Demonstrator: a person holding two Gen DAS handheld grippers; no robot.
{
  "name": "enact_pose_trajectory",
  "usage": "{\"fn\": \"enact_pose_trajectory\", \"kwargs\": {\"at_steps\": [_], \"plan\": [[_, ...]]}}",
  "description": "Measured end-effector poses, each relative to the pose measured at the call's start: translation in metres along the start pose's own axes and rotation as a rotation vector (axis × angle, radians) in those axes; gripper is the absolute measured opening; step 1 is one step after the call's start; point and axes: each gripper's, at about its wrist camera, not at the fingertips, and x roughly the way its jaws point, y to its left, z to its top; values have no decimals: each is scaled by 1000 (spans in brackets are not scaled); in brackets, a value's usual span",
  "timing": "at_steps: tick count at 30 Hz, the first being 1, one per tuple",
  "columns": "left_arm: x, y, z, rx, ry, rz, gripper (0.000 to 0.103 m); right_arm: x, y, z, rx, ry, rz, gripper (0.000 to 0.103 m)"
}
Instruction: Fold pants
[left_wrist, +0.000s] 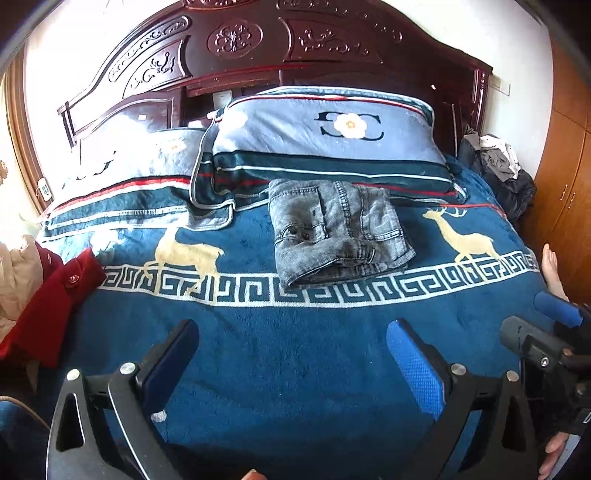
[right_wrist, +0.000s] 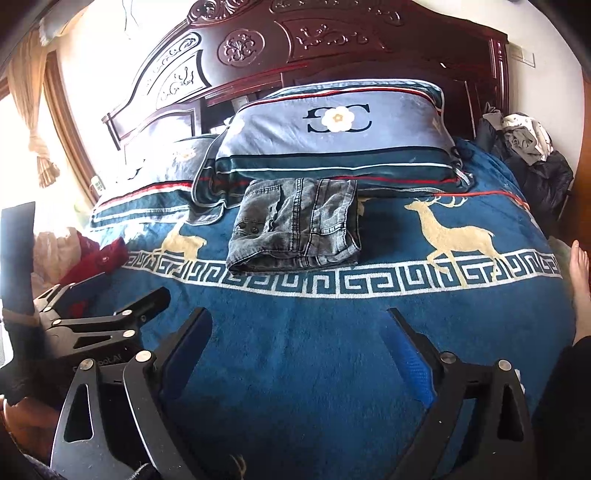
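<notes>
From the left wrist, the left claw (left_wrist: 291, 350) is seen spread wide and empty above the blue deer blanket (left_wrist: 295, 369); the folded grey jeans (left_wrist: 338, 230) lie well ahead, slightly right. From the right wrist, the right claw (right_wrist: 299, 339) is likewise spread and empty, the jeans (right_wrist: 295, 227) lying straight ahead against the pillow (right_wrist: 332, 140).

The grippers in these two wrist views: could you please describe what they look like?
Both the left gripper and the right gripper are matte black linkage frames with silver round bolts and triangular cut-outs. Their flat fingers carry textured blue pads. Faint, unreadable white lettering marks the left body.
</notes>
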Motion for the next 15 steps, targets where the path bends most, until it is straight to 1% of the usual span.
{"fn": "enact_pose_trajectory", "kwargs": {"at_steps": [10, 15], "plan": [[-8, -5, -1, 12, -19, 2, 103, -8, 0, -1, 12, -9, 4, 94], [-9, -7, -3, 19, -27, 14, 103, -8, 1, -2, 10, -4, 7, 94]]}}
